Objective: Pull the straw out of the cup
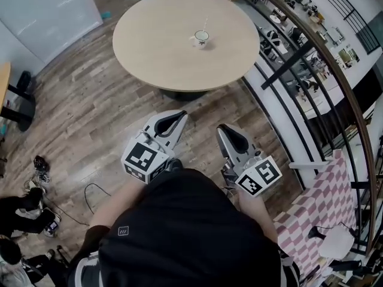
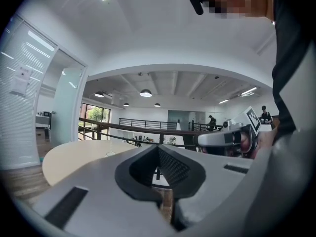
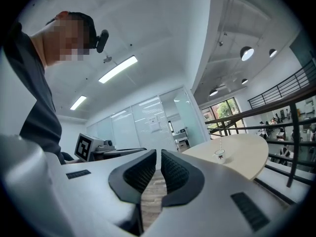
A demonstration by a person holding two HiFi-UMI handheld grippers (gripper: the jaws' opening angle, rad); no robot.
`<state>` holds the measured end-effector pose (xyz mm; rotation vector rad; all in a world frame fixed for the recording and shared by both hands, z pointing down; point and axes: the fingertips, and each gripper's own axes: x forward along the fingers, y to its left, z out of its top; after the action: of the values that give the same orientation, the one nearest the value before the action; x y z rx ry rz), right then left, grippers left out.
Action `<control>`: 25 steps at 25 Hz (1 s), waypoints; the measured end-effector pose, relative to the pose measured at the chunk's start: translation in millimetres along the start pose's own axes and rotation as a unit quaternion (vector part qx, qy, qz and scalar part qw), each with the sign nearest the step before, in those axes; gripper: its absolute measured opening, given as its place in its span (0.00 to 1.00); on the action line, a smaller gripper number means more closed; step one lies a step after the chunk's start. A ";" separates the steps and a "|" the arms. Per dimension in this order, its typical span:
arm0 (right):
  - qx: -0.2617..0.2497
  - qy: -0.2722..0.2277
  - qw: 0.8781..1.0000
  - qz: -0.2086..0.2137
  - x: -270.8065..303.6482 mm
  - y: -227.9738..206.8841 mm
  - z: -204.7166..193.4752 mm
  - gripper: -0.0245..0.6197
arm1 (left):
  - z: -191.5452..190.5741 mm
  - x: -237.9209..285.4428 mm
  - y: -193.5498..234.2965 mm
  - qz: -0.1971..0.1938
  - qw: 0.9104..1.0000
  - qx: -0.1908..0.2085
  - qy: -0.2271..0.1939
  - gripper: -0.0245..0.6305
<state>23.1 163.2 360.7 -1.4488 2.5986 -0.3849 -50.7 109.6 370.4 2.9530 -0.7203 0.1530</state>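
Note:
A small white cup (image 1: pixel 201 38) with a thin straw (image 1: pixel 205 24) standing in it sits near the middle of a round beige table (image 1: pixel 155 46). Both grippers are held close to the person's body over the wooden floor, well short of the table's near edge. My left gripper (image 1: pixel 181 115) is shut with nothing in it, and so is my right gripper (image 1: pixel 221 128). In the right gripper view the cup (image 3: pixel 219 155) is small and far off to the right of the closed jaws (image 3: pixel 158 153). The left gripper view shows the table (image 2: pixel 74 157) left of its closed jaws (image 2: pixel 158 147).
A dark curved railing (image 1: pixel 311 46) runs close along the table's right side, with a lower floor beyond it. A glass partition (image 1: pixel 48 11) stands at the far left. Shoes (image 1: pixel 39 164) and a cable (image 1: pixel 96 187) lie on the floor at the left.

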 end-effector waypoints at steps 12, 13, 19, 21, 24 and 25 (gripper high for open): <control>0.011 0.020 1.000 0.015 85.2 -61.2 3.0 0.09 | -8.5 38.7 81.0 0.019 0.999 -0.019 0.021 0.05; 0.013 0.021 1.000 0.018 90.0 -69.0 2.5 0.10 | -10.0 44.7 86.0 0.022 0.999 -0.020 0.022 0.05; 0.028 0.027 0.998 0.041 124.7 -129.4 0.4 0.18 | -16.8 96.0 121.9 0.038 0.998 -0.027 0.029 0.05; 0.031 0.030 0.998 0.049 140.7 -156.7 5.0 0.19 | -13.1 121.0 137.3 0.043 0.998 -0.029 0.027 0.05; 0.027 0.030 0.998 0.056 162.4 -199.9 16.3 0.22 | -11.7 159.3 159.4 0.048 0.997 -0.046 0.030 0.05; 0.027 0.030 0.998 0.058 168.7 -213.5 19.2 0.22 | -12.5 170.4 164.8 0.049 0.997 -0.049 0.033 0.05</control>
<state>113.0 -90.7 404.3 -1.2826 2.6800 -0.4873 22.5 -111.7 415.1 2.8064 -0.8394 0.2160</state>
